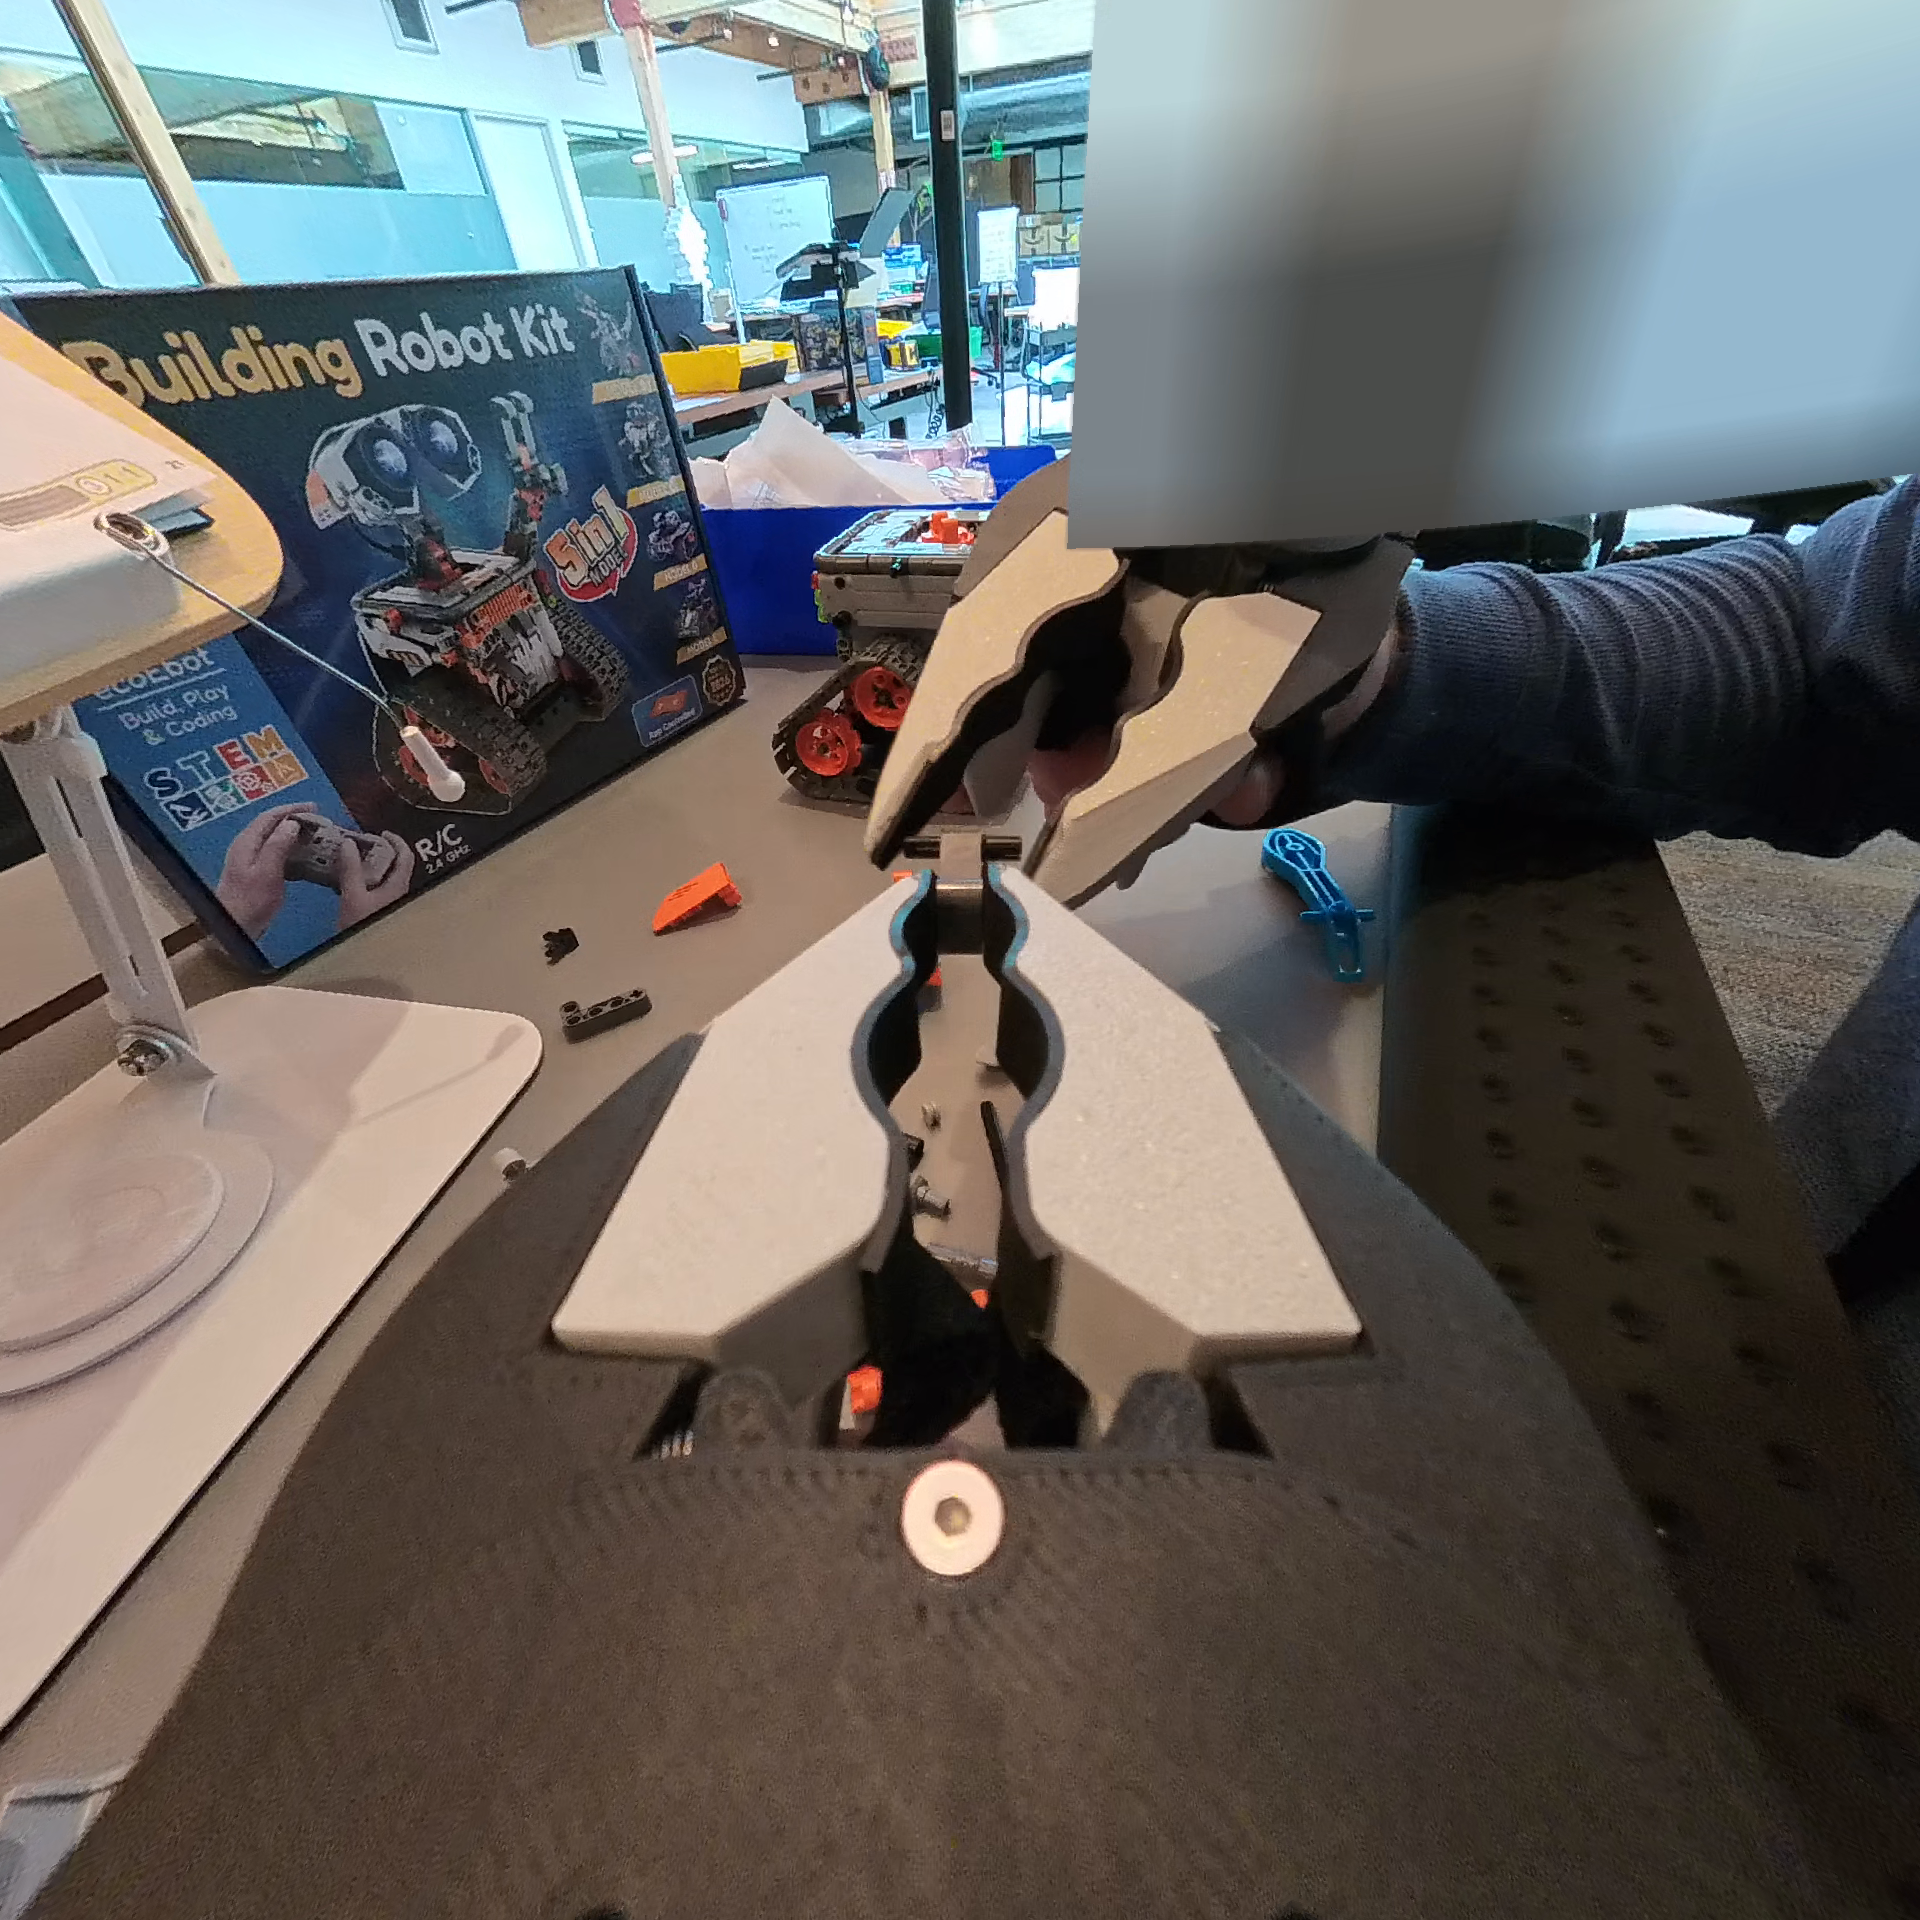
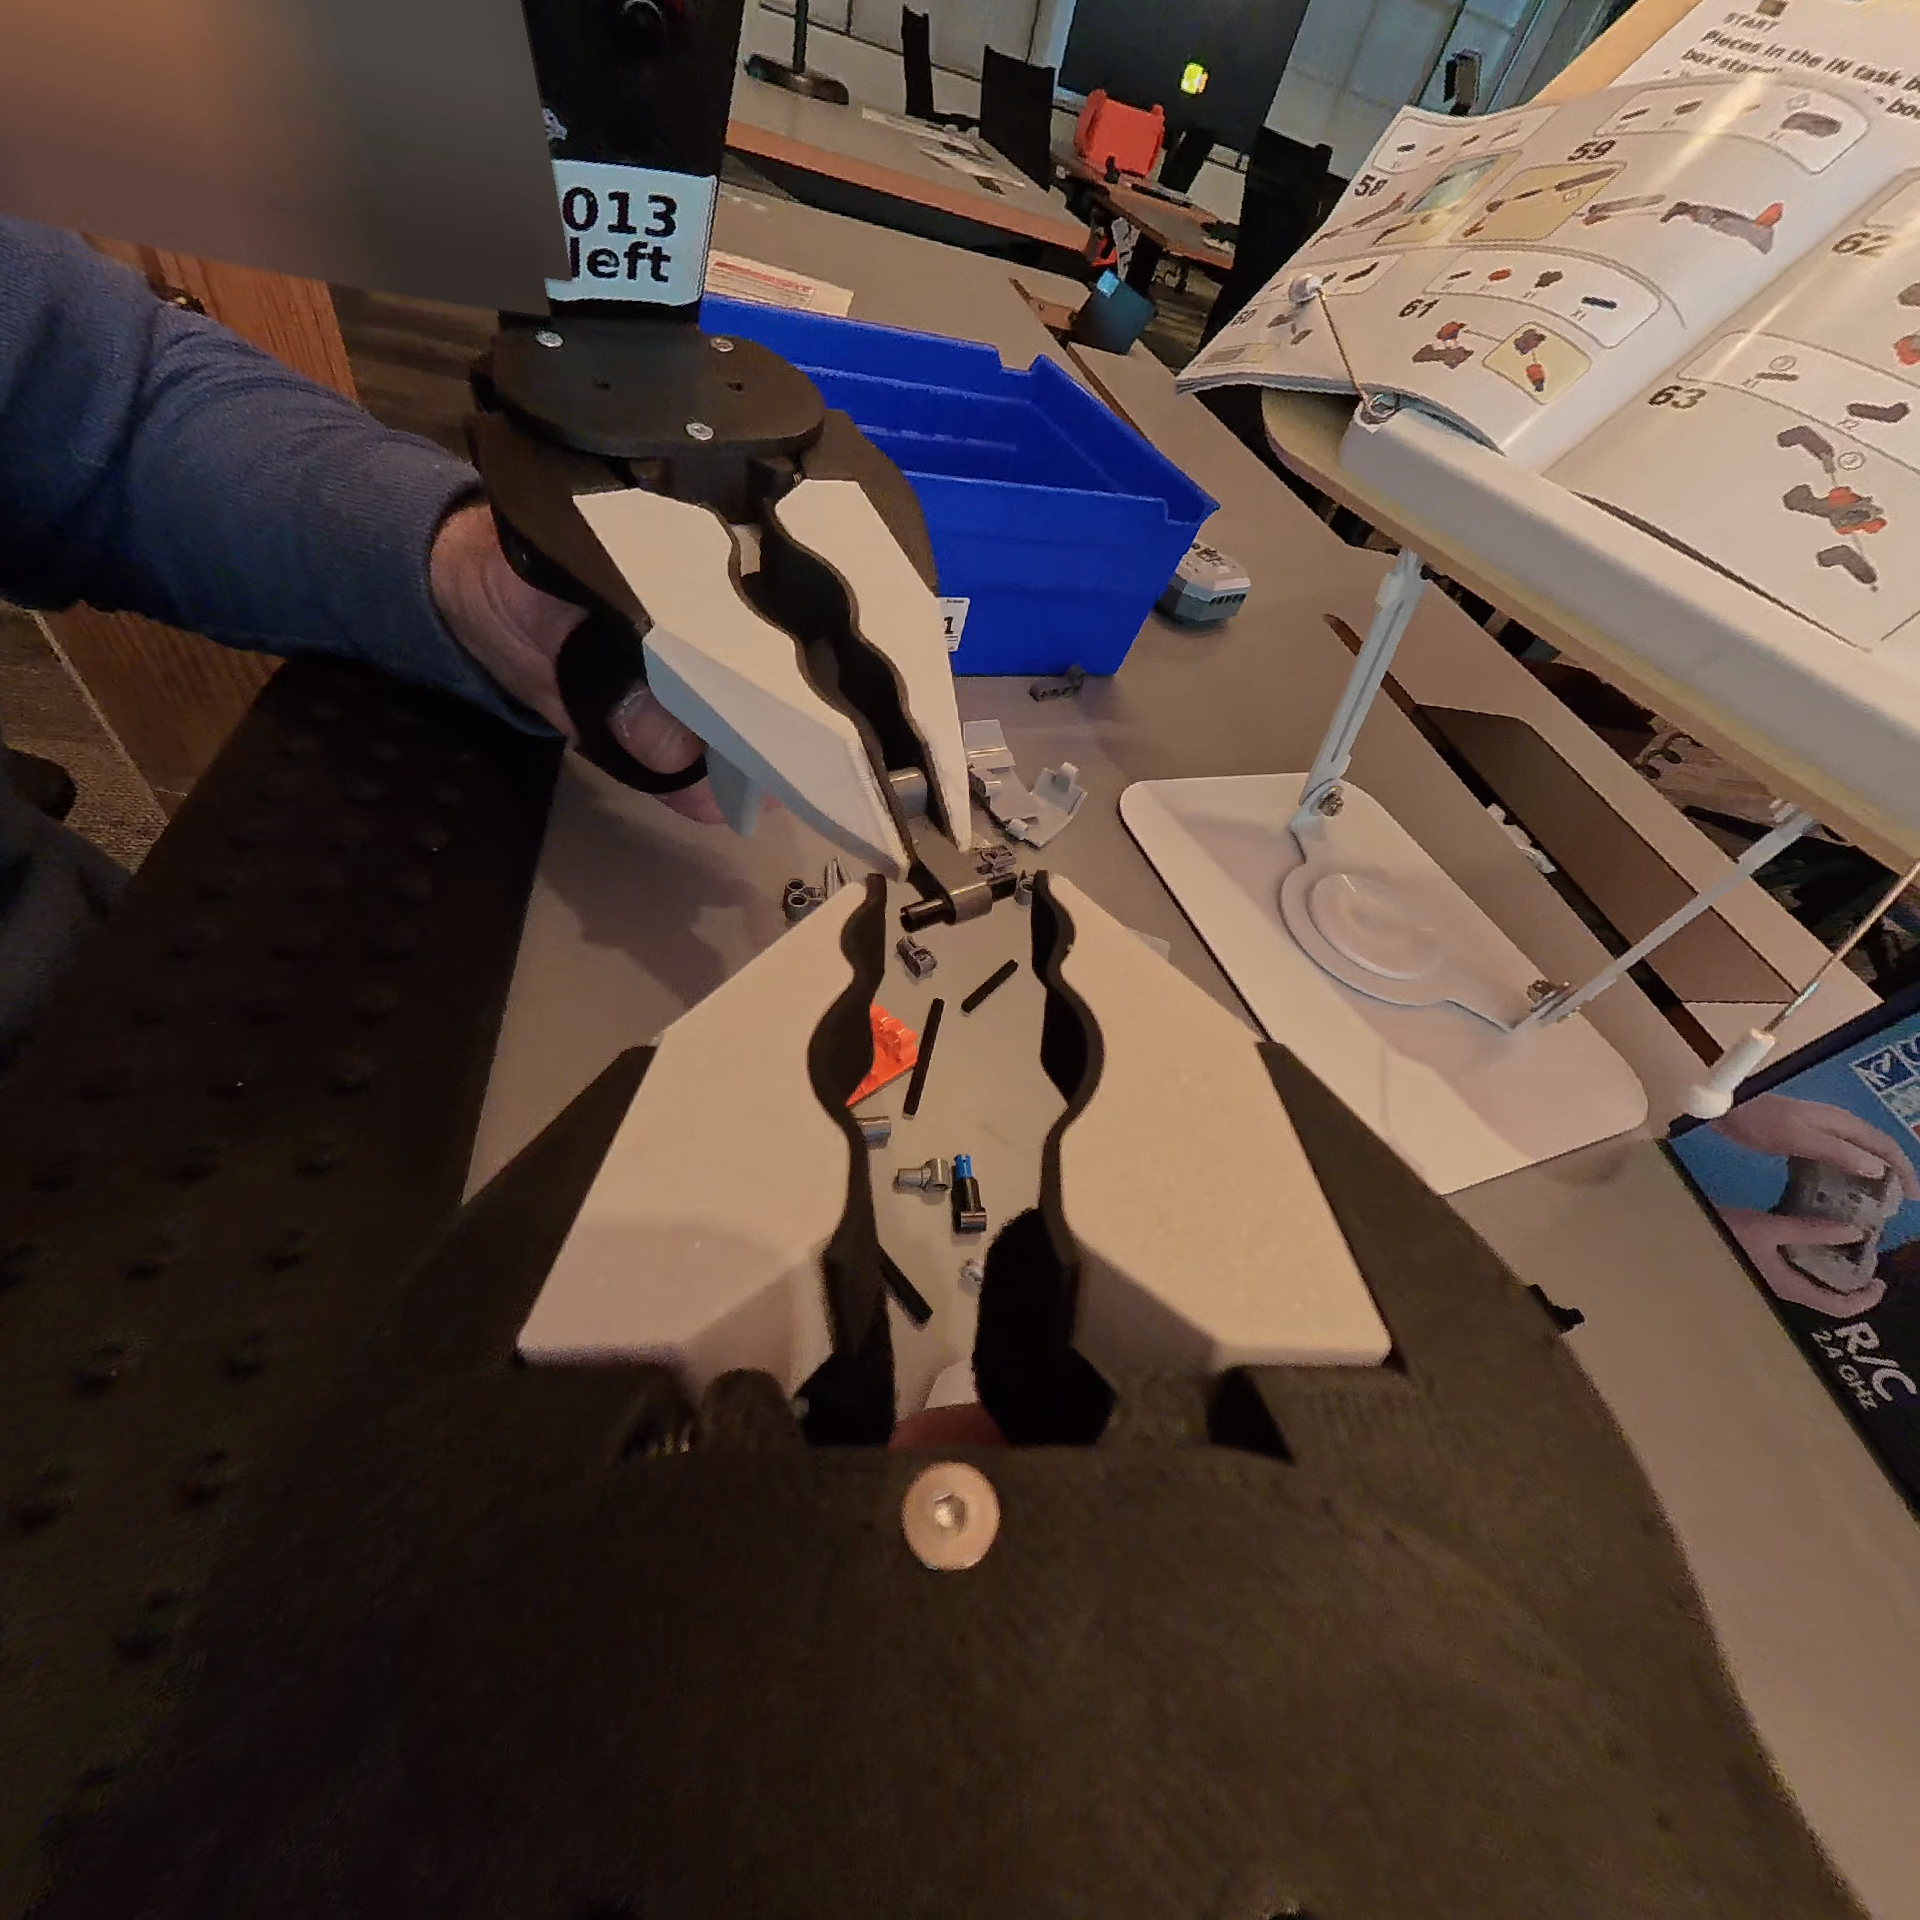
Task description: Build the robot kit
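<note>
My left gripper (image 1: pixel 958 881) is shut on a small dark grey connector (image 1: pixel 961 920) with a black pin through its far end. It holds the piece above the grey table (image 1: pixel 790 831). My right gripper (image 1: pixel 966 862) faces it from the far side. Its fingers are open and stand on either side of the black pin. In the right wrist view my right gripper (image 2: pixel 958 888) is open, with the connector and pin (image 2: pixel 961 896) just between its tips. There the left gripper (image 2: pixel 930 852) comes in from the upper left, held by a hand in a blue sleeve.
A robot kit box (image 1: pixel 364 582) and a partly built tracked robot (image 1: pixel 883 644) stand at the back. A blue bin (image 2: pixel 1018 488) and a white stand (image 2: pixel 1382 966) with an open manual (image 2: pixel 1662 260) are nearby. An orange piece (image 1: pixel 696 896), black beam (image 1: pixel 606 1013) and blue tool (image 1: pixel 1314 894) lie loose.
</note>
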Tool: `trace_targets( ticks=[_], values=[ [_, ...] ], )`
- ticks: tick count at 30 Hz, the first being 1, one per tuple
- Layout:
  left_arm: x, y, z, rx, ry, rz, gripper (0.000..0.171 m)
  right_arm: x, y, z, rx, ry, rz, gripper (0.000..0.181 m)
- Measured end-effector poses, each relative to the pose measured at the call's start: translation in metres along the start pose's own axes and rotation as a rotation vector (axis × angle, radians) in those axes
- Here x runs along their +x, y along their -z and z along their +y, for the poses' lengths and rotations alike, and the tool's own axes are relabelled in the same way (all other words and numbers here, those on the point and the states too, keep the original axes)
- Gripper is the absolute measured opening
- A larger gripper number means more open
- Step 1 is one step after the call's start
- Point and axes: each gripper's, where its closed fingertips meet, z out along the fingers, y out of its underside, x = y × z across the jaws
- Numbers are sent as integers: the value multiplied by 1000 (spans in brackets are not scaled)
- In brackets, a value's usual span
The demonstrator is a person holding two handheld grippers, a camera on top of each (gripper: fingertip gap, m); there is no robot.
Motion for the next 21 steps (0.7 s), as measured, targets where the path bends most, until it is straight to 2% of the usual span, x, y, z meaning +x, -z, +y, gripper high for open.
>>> trace_targets(
  ticks=[2, 8, 21],
  values=[
    [1, 1, -2, 9, 16, 16, 5, -1, 1, -1, 10, 17, -1, 19],
    [3, 1, -2, 8, 3, 18, 5, -3, 1, -1, 4, 23, -11, 19],
    [0, 2, -4, 32, 67, 30, 6, -1, -1, -3, 45, -100, -40, 18]
  ],
)
